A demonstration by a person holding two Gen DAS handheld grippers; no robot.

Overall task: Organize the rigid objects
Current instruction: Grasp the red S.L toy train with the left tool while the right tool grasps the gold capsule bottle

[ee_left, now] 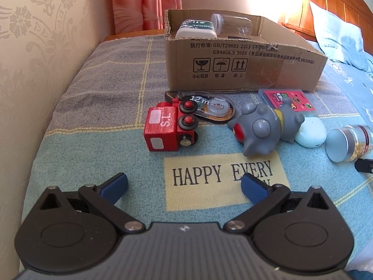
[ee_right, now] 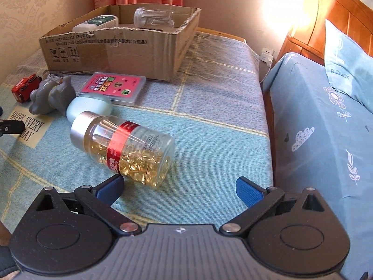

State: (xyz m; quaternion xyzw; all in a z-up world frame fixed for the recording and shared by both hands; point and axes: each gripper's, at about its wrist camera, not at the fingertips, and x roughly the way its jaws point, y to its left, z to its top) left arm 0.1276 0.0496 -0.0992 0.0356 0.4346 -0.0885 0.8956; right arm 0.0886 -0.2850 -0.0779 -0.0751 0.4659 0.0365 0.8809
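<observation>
A cardboard box (ee_left: 233, 70) stands at the back of the cloth-covered surface, holding a white bottle (ee_left: 197, 29) and a clear jar (ee_left: 233, 24). In front lie a red toy train (ee_left: 169, 128), a correction tape (ee_left: 211, 108), a grey rubber toy (ee_left: 262, 128), a pink card case (ee_left: 288, 99), a pale blue egg shape (ee_left: 310, 134) and a capsule bottle (ee_right: 123, 148) on its side. My left gripper (ee_left: 184, 185) is open and empty, short of the train. My right gripper (ee_right: 179, 189) is open and empty, its left fingertip (ee_right: 112, 187) beside the capsule bottle's base.
A patterned wall (ee_left: 35, 58) runs along the left. A bed with blue bedding (ee_right: 326, 128) and a pillow (ee_right: 349, 65) adjoins on the right. A white plug (ee_right: 267, 56) sits in the gap. The other gripper's tip (ee_right: 9, 127) shows at the right wrist view's left edge.
</observation>
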